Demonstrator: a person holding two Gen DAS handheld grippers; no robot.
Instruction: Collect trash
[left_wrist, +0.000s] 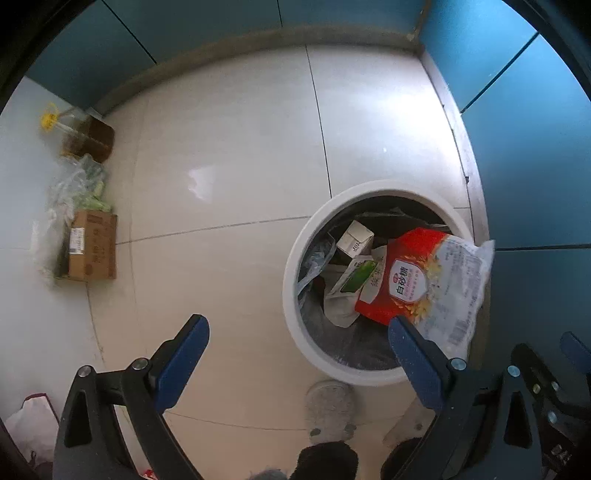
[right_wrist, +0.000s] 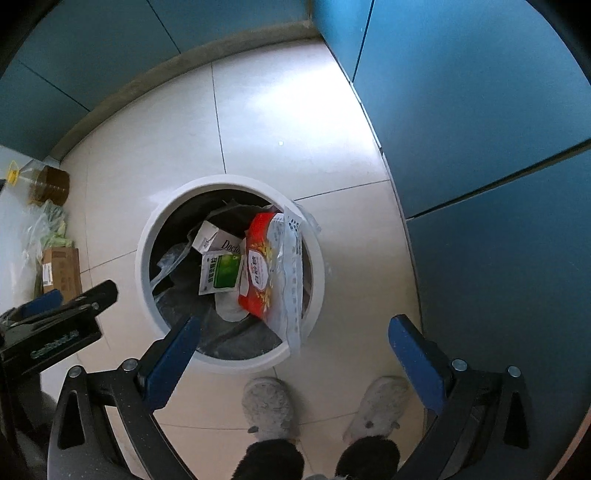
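A round white trash bin (left_wrist: 295, 258) (right_wrist: 146, 258) stands on the tiled floor, lined with a dark bag. A red and clear sugar bag (left_wrist: 424, 284) (right_wrist: 269, 273) leans inside against its right rim. A white and green packet (left_wrist: 354, 280) (right_wrist: 219, 271) and a white carton (left_wrist: 354, 240) (right_wrist: 216, 238) lie in the bin too. My left gripper (left_wrist: 299, 332) is open and empty above the floor at the bin's near edge. My right gripper (right_wrist: 295, 332) is open and empty above the bin's near rim.
Blue cabinet doors (left_wrist: 535, 147) (right_wrist: 480, 147) stand along the back and right. At the left wall lie a cardboard box (left_wrist: 94, 245) (right_wrist: 61, 275), a clear bag of greens (left_wrist: 79, 184) and an oil bottle (left_wrist: 81, 133) (right_wrist: 46, 182). The person's grey slippers (right_wrist: 271, 406) are below.
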